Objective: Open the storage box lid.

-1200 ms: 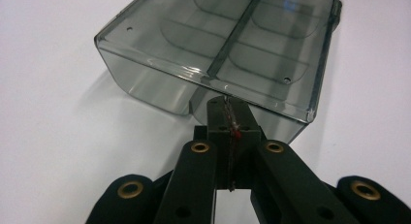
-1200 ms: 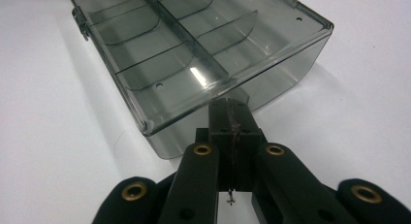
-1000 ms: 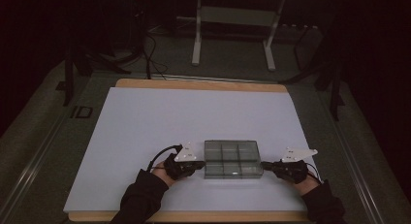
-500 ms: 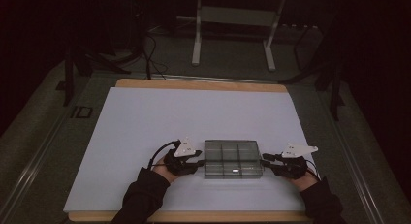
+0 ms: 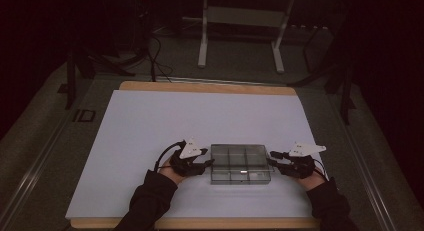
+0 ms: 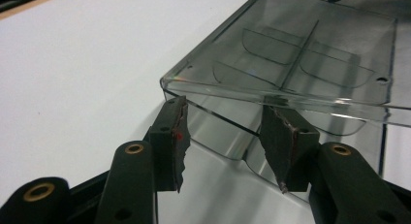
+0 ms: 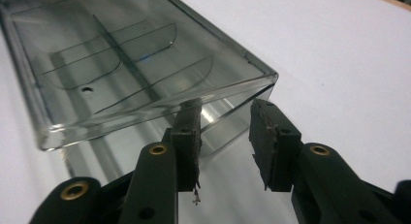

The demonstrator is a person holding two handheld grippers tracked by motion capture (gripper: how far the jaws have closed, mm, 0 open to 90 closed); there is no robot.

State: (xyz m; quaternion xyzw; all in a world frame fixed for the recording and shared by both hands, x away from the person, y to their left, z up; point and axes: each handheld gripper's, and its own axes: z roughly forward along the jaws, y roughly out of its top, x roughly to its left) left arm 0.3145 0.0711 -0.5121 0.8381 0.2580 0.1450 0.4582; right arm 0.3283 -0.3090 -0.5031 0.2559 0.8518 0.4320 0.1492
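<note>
The clear compartment box (image 5: 240, 163) sits on the white table sheet (image 5: 150, 121), near the near edge and a little right of centre, with your two grippers flanking its short ends. Your left gripper (image 5: 209, 163) is at the box's left end; its jaws have just been opening and now stand apart, released, with the tips right up against the box's end wall under the lid lip and nothing clamped between them. Your right gripper (image 5: 271, 157) mirrors this at the right end: its jaws have just been opening too, and they stand parted at the wall without pinching it.

The risk from here is the box itself. It looks light, smooth and hard-walled, so a nudge from either tip as you draw away would probably slide or skew it across the sheet. If you close again, the pads could catch the lid lip alone and pop the lid. Uneven timing between the two hands could twist the box.
</note>
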